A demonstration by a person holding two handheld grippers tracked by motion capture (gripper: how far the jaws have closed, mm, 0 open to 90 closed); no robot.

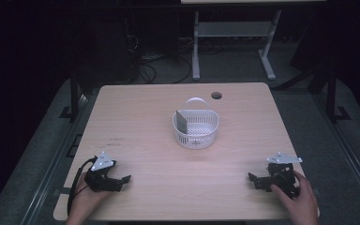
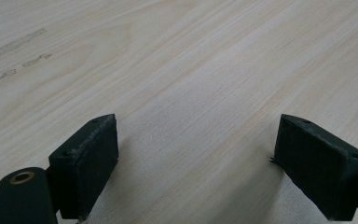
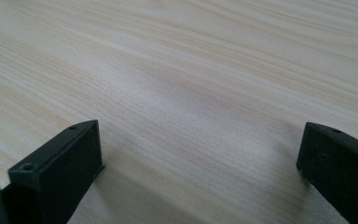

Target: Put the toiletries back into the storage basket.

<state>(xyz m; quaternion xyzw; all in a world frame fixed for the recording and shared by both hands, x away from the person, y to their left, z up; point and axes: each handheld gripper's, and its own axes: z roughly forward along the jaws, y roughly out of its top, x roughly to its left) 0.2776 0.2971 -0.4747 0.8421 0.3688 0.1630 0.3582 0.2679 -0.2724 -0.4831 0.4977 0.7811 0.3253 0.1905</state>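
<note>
A white perforated basket point(image 1: 196, 127) with a thin handle stands near the middle of the wooden table point(image 1: 145, 108). A flat grey piece point(image 1: 182, 121) leans upright inside its left wall. My left gripper point(image 1: 124, 180) rests low at the front left of the table, held by a hand, its jaws wide open over bare wood. In the left gripper view my left gripper point(image 2: 198, 140) has nothing between its black pads. My right gripper point(image 1: 253, 180) sits at the front right, also held by a hand. In the right gripper view my right gripper point(image 3: 200, 154) stands open over bare wood.
A round cable hole point(image 1: 216, 95) sits near the table's far edge. Faint scuff marks point(image 1: 115, 139) lie left of the basket. Beyond the table stand white desk legs point(image 1: 196, 47) and cables on the dark floor.
</note>
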